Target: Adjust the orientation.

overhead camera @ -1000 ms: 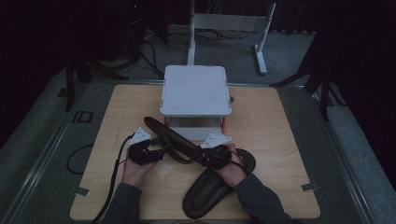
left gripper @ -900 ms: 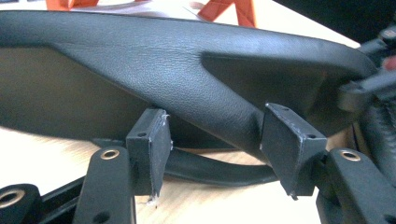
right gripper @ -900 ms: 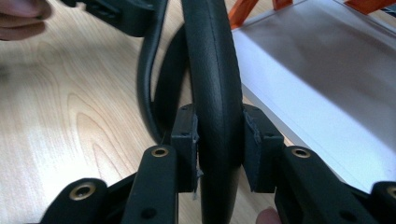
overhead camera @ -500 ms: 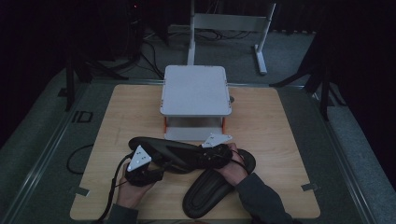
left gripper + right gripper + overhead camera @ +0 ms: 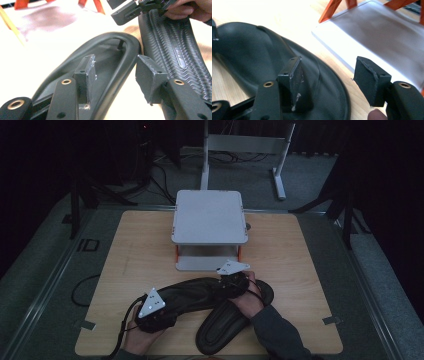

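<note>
Near the surface's front edge, I'm straddling one sandal's rim with the spread left gripper; it could slip when squeezed.

My left gripper has its jaws apart, rising from 6 o'clock; the rim of a dark sandal runs up between them, left pad inside the footbed, right pad clear of the rim; second sandal, ribbed sole up, lies at 2 o'clock; other gripper and a hand at 1 o'clock over it; orange legs at 12 on the pale tabletop.
</note>
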### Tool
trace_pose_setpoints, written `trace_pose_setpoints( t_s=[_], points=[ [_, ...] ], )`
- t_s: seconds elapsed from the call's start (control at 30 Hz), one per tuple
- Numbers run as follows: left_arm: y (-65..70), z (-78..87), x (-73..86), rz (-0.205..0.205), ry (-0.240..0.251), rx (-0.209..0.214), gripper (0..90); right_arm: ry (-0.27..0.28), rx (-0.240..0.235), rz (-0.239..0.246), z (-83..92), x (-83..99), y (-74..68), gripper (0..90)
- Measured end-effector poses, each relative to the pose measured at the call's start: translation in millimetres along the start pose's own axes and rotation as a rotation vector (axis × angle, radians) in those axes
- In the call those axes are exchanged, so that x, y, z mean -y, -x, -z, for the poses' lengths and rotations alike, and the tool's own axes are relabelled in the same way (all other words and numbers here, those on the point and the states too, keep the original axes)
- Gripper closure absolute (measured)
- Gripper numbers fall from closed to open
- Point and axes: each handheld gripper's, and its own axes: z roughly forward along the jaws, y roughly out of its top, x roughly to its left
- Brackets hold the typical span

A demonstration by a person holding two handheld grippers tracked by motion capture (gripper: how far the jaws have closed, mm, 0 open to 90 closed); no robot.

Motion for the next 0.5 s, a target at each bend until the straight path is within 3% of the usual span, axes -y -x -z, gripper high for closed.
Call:
trace_pose_setpoints(
  t_s=[0.3,0.5],
  points=[
    [8.9,-1.8,-6.3,-0.042,-0.007,-0.003,47.0,0.017,0.018,0.016,19.0,-0.5,5.0,39.3],
    [17.5,-4.9,-12.2,-0.063,0.0,0.0,45.5,0.004,0.055,0.006,33.6,10.7,17.8,39.4]
  ],
)
